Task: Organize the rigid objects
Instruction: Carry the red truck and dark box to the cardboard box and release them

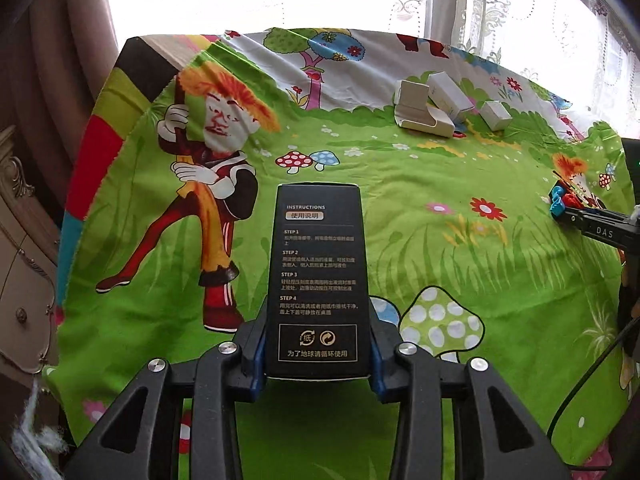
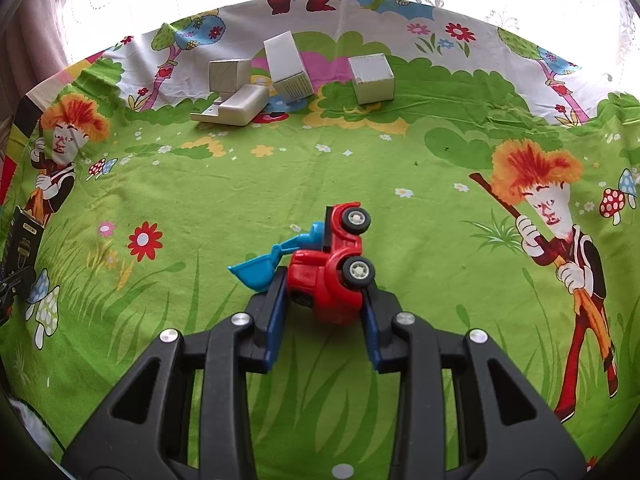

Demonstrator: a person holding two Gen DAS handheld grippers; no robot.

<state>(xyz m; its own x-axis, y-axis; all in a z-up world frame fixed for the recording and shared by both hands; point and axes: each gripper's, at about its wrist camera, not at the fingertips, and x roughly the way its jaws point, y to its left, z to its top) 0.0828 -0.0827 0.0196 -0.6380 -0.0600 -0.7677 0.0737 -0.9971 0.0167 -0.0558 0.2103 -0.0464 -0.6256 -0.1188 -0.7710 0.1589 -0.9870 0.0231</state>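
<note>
Over a table draped in a bright green cartoon cloth (image 1: 400, 208), two hand-held grippers are each carrying an object. At the far edge, near the lace curtain, a cluster of white boxes (image 2: 370, 78) is sitting together, one of them leaning against its neighbour, with a pale open holder (image 2: 236, 108) lying just beside them on the left.

The left gripper (image 1: 318, 356) is clamping a tall black box (image 1: 318, 276) with white printed instructions. Its jaws are pressing the box's two narrow sides near the bottom end. The box's long axis is running away from the gripper toward the far side of the table, printed face looking up at the camera.

The right gripper (image 2: 324, 312), nearly closed, is pinching a small red toy truck (image 2: 332, 260) with a blue scoop. The truck is lying on its side in the grip, wheels facing right, scoop reaching out to the left, its length running near to far.

The step in hand looks like carrying both items toward the far white cluster. To do it well, the black box probably needs keeping level, since it is being held low and could pivot, and then lining up parallel with the white boxes. The truck, gripped only at its cab, is likely needing a gentle set-down, turned onto its wheels.
</note>
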